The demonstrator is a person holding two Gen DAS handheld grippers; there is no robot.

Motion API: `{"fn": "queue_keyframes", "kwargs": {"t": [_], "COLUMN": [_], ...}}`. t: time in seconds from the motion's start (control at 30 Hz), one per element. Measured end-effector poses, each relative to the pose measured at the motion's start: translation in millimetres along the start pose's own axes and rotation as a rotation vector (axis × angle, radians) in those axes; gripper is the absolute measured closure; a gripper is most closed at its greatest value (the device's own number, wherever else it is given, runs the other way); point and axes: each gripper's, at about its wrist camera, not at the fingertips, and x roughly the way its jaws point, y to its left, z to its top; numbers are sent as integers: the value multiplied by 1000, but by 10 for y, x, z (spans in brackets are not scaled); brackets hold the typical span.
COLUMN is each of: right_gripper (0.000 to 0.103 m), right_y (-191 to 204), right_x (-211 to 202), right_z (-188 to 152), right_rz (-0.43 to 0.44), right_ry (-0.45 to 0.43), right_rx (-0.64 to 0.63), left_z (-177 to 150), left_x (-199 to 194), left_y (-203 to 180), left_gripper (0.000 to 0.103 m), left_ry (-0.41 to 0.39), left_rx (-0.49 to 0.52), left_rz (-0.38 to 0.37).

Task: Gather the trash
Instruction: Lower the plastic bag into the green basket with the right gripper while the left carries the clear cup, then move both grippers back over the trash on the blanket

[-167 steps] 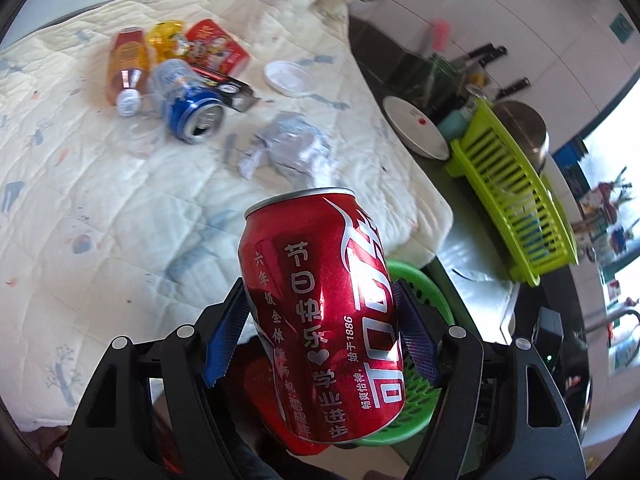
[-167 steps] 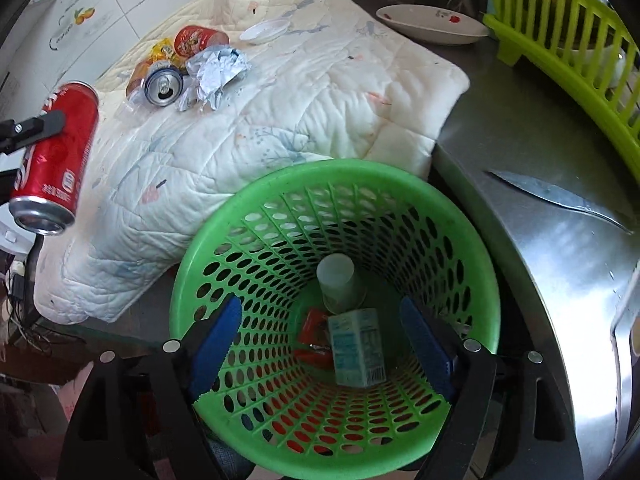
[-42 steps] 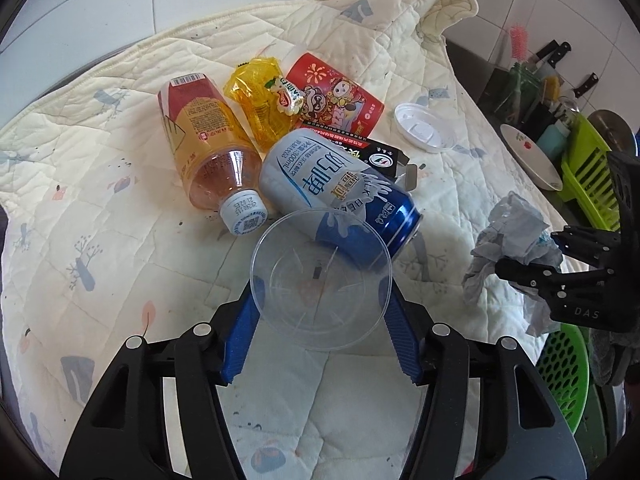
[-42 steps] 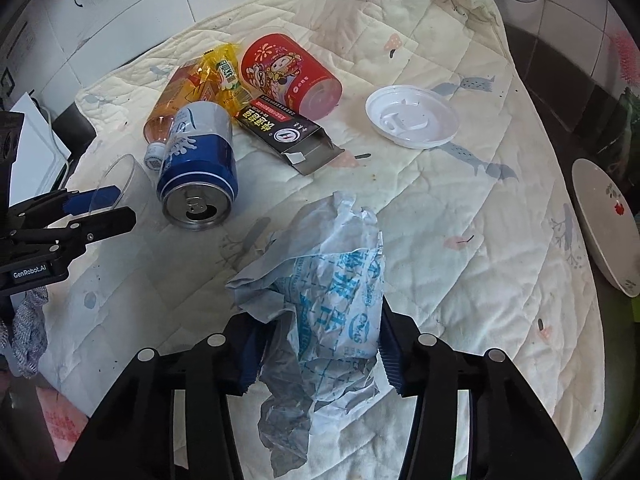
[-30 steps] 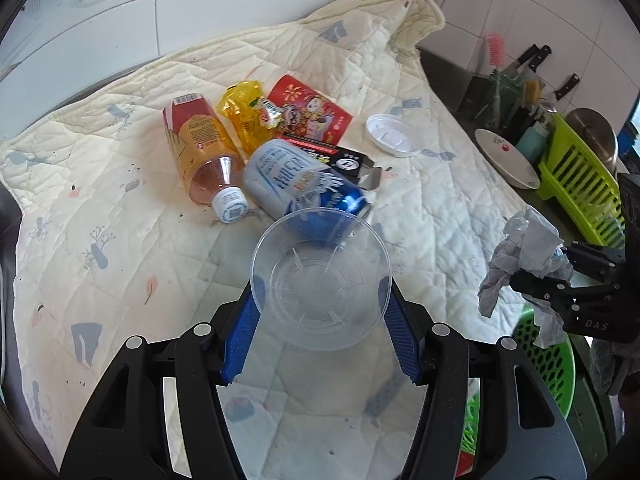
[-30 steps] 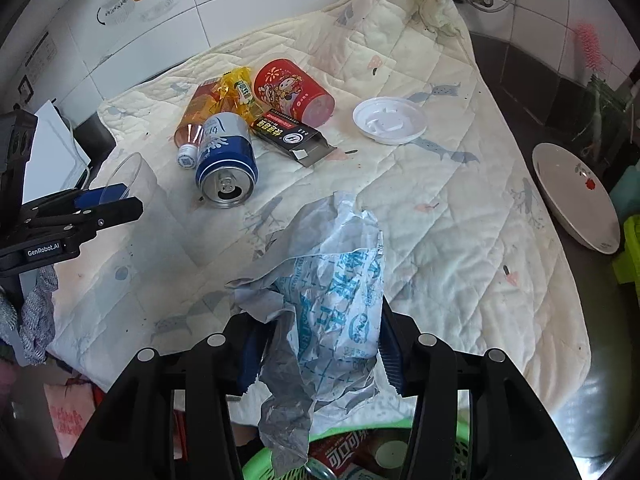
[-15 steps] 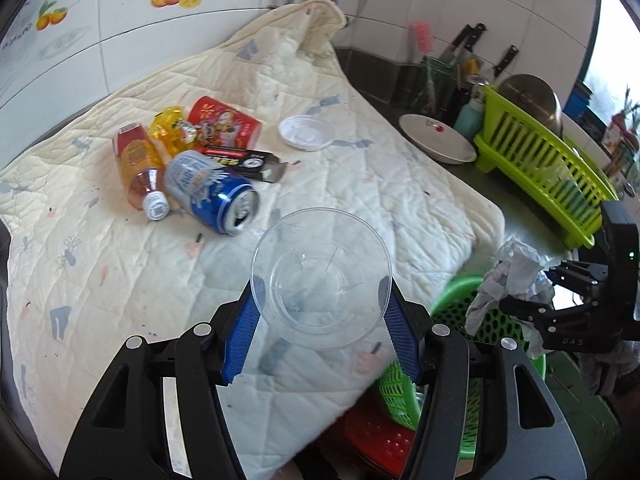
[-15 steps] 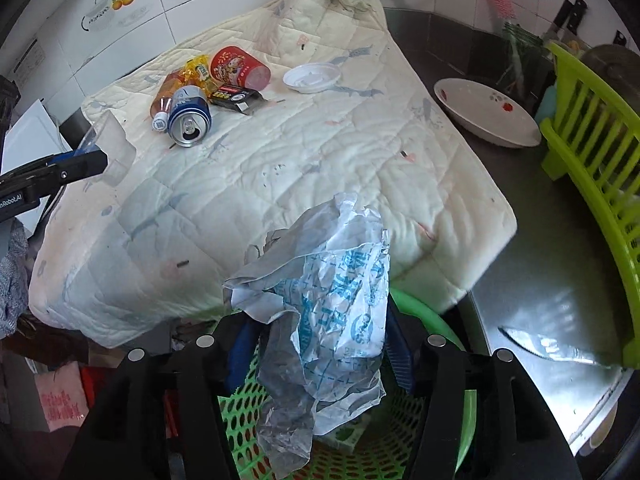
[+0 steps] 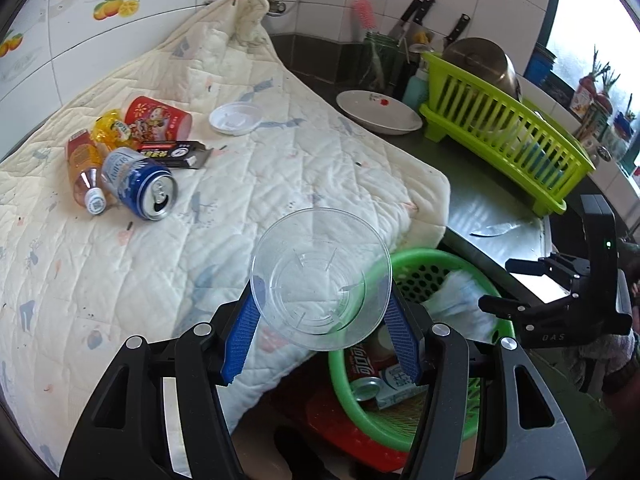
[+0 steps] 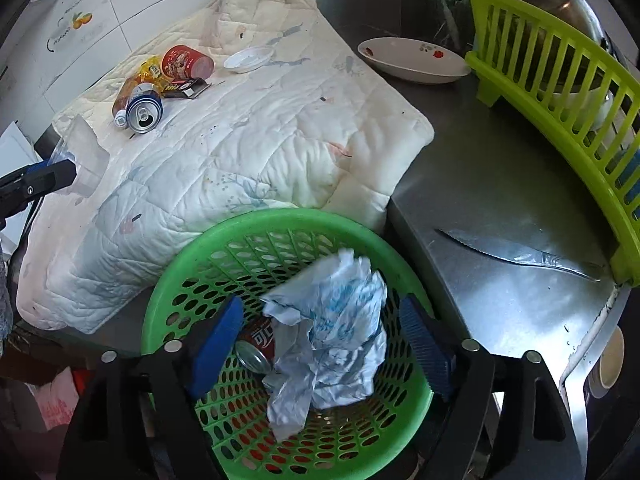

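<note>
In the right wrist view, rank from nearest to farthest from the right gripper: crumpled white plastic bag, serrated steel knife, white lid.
1. Crumpled white plastic bag: between the open right gripper's jaws, over the green basket.
2. Serrated steel knife: counter, right.
3. White lid: quilt, far end.

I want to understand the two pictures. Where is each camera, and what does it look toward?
Left wrist: sits on the left gripper, looks down over the quilt; its fingers hold a clear cup.
Right wrist: sits on the right gripper, looks into the green basket; fingers just opened, crumpled wrapper loose between them.
Shared: basket, quilt, blue can.
</note>
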Motion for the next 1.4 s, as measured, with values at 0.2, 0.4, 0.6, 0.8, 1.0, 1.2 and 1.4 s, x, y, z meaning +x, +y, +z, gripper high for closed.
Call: {"fn": "queue_keyframes", "kwargs": {"t": [0.2,0.4,0.6,0.8,1.0,1.2,1.4], "right_gripper": [21,21,21,21,20,20,20], "right_y": [-110,-188,-286,-331,-356,-401,-338], "right_x": [-149,-313,-480,-590,-642,-673,-670], "right_z": [-48,-87,-103,-105,-116,-113,-61], "right_rz": [-15,-36,-54,-64,-70,-76,-64], "right_ry": [-35,-67,-101,-122,-133,-138,-141], "right_rx": [31,52,83,89,97,98,83], "left_z": [-26,-90,-157,-230,-253,-254,-220], "left_x": [69,174,297,429,491,457,369], "left_y": [-200,-413,-626,-866,-966,-981,-779], "left_gripper": [44,44,44,41,33,23,23], "left_ry": [20,49,88,127,140,131,117], "left_rx": [30,59,86,107,99,99,55], "left_rz": [-28,-63,-98,-134,-157,-154,-123]}}
